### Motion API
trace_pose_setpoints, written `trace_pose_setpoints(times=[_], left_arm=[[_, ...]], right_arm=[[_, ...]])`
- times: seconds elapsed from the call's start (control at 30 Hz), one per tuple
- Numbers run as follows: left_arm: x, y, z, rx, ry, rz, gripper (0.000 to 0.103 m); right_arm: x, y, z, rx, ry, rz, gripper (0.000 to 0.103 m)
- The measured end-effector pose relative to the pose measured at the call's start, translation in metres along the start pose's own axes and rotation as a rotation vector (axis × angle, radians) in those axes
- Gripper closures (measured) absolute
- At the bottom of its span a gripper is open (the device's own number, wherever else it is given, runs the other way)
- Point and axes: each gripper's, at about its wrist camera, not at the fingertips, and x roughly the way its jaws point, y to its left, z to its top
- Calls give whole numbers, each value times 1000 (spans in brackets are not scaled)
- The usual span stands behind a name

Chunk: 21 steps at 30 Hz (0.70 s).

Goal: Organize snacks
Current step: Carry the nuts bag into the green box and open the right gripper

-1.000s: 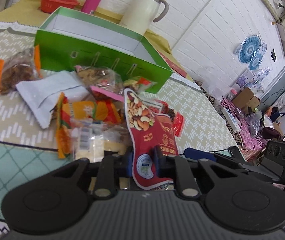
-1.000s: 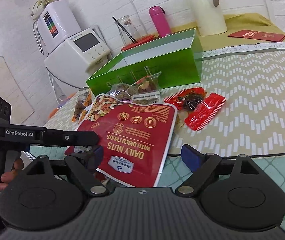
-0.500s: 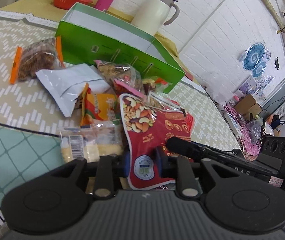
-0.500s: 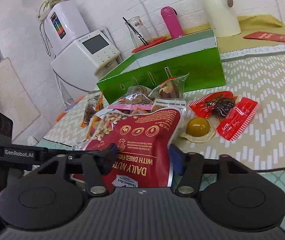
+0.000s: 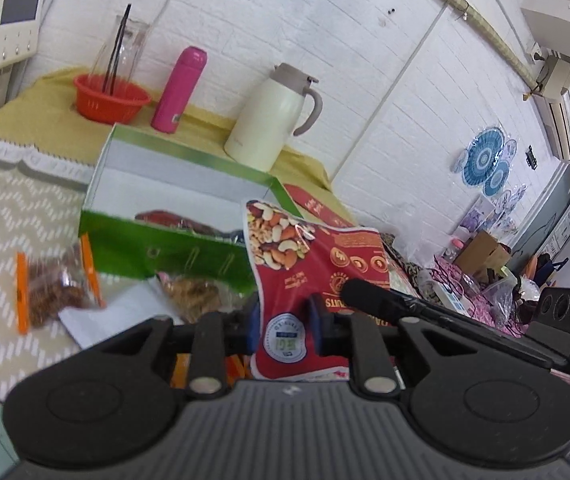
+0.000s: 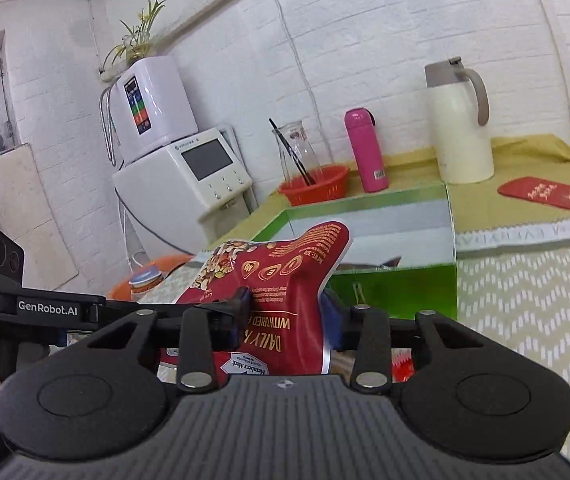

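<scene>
Both grippers clamp the same red nut bag (image 5: 317,276) and hold it off the table, in front of the near wall of the green box (image 5: 165,244). The left gripper (image 5: 283,326) has its blue pads pressed on the bag's lower edge around a round seal; the right gripper (image 6: 285,316) pinches the bag (image 6: 281,296) across its middle, creasing it so the top corners flare outward.

The green box (image 6: 397,288) is open-topped with pale inner walls, and a dark red packet lies inside near its front wall. The space above its rim is open; behind it stand a pink bottle (image 5: 179,90), a cream thermos jug (image 5: 271,118) and a red basket (image 5: 111,98) holding a glass jar. On the chevron tablecloth (image 5: 5,216) left of the box, an orange-edged snack packet (image 5: 59,290) lies apart from the rest, with a white pouch (image 5: 101,320) and a clear bag of nuts (image 5: 195,294) just before the box wall.

Upside down in the right wrist view, the bag reads "DAILY", "WITH DRIED F…" and "Member's Mark". The left gripper's arm, seen from the right, carries "GenRobot.AI" (image 6: 47,308). A red envelope (image 6: 551,194) with gold script too small to read lies on the yellow cloth.

Half a second ago the bag sat low over the snack pile; now it is raised level with the box rim and closer to the box.
</scene>
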Motion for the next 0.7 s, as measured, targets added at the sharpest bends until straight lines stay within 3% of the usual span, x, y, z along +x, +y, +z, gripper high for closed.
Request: trace_pose_setpoints(times=[0.23,0.47,0.7], left_arm=[[48,7,54,0,-2,53,84],[111,36,69,-63,78,85,84],[147,54,75,-98,119,108,84]], right_arm=[[42,-21,37,42,-16,-35,35],[84,-53,36,67,28,-99,35],[112,-72,36,68,68,-129,34]])
